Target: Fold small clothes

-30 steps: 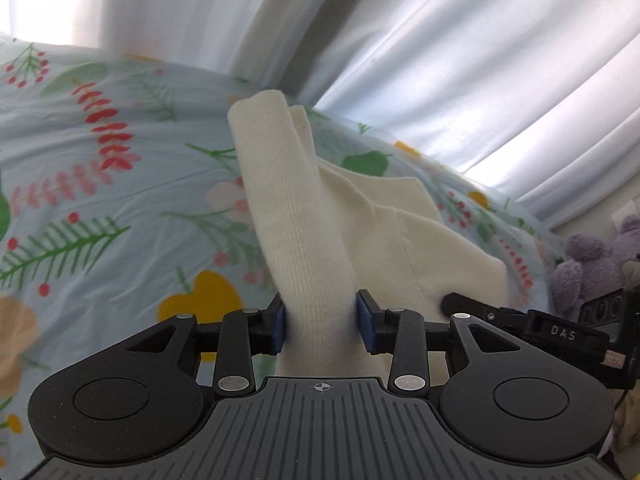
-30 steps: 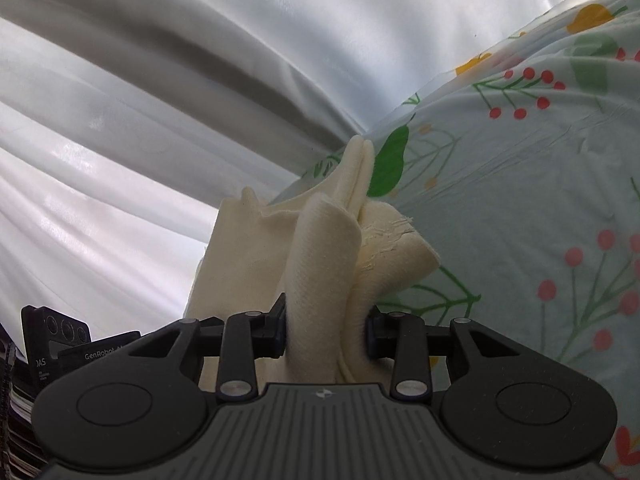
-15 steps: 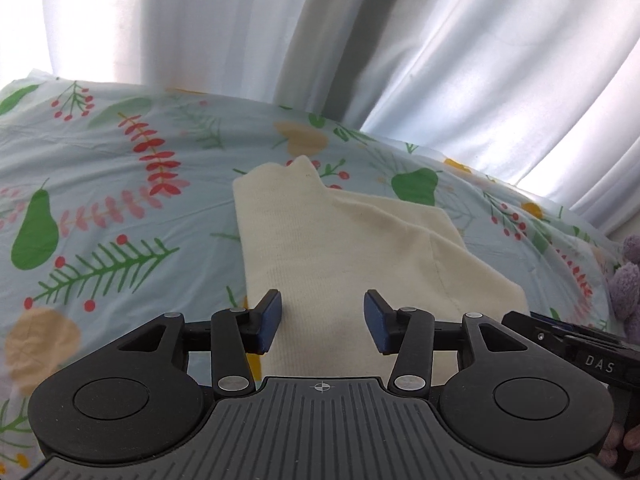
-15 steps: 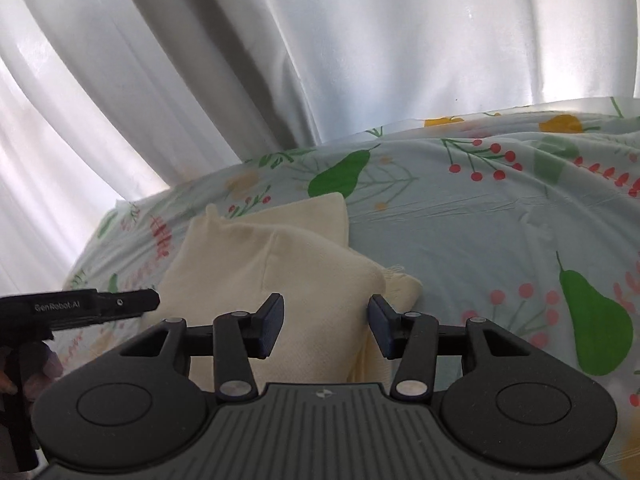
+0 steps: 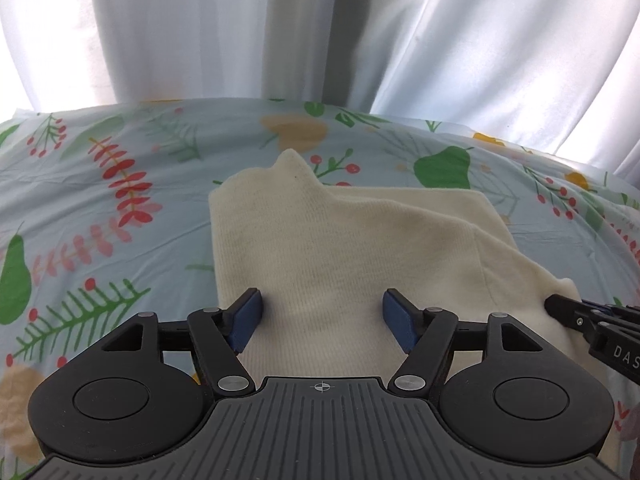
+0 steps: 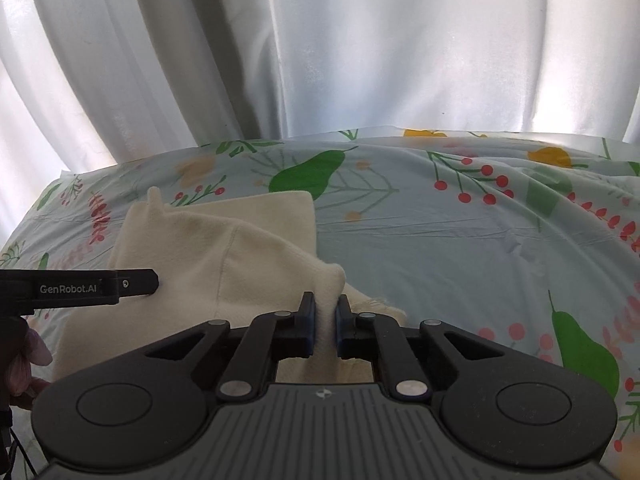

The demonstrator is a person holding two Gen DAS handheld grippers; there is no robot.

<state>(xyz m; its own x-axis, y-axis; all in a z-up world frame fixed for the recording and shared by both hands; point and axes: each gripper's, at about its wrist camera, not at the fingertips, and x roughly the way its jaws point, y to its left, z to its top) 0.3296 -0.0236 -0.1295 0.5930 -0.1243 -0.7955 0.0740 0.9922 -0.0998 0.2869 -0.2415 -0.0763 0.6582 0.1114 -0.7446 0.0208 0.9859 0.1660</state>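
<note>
A cream knit garment (image 5: 340, 240) lies folded flat on the floral bedsheet (image 5: 100, 220). My left gripper (image 5: 324, 316) hovers over its near part. Its jaws are opening, and the cloth lies below and between the blue pads without being pressed. My right gripper (image 6: 325, 316) is shut on a small raised fold at the near right corner of the garment (image 6: 208, 248). In the left wrist view the right gripper's tip (image 5: 556, 305) touches that same corner. One finger (image 6: 136, 280) of the left gripper shows over the cloth in the right wrist view.
White curtains (image 5: 280, 32) hang behind the far edge of the bed. The bedsheet (image 6: 460, 240) stretches bare to the right of the garment. A person's hand (image 6: 28, 356) shows at the left edge of the right wrist view.
Both grippers let go of the lifted garment, which now lies flat on the bed. The left jaws have spread wider. The right jaws opened, then shut on a corner fold.
</note>
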